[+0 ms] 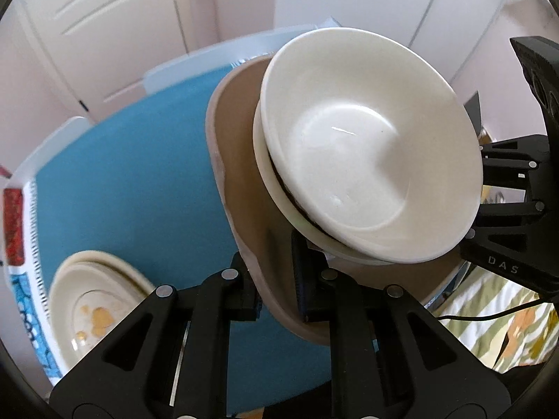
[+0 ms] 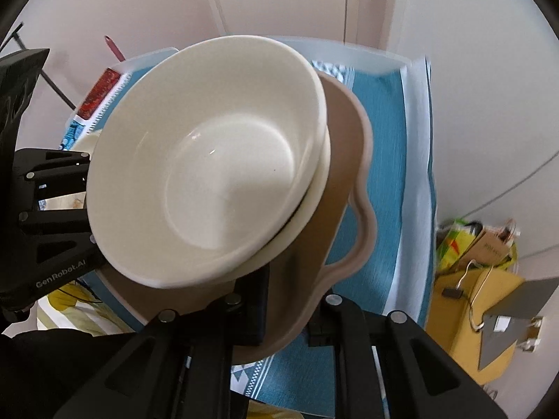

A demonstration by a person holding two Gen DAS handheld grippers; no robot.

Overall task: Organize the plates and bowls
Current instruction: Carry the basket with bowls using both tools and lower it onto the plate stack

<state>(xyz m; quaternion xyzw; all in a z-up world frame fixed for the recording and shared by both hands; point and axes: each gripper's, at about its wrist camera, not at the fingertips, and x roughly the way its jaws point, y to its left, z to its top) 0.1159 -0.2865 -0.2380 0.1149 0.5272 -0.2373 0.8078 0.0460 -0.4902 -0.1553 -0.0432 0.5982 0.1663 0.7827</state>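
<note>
Gripping the brown tray by opposite edges, the left gripper and right gripper are both clamped tight; stacked white bowls fill frame centre, hiding the tray's floor. Dirty plates, lower left, are cut off.

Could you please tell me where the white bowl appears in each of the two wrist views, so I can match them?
Left wrist view: the white bowl fills the upper right, on the brown tray.
Right wrist view: the white bowl fills the centre-left, on the same tray.
Shared landmark: the blue tablecloth under the tray.
</note>
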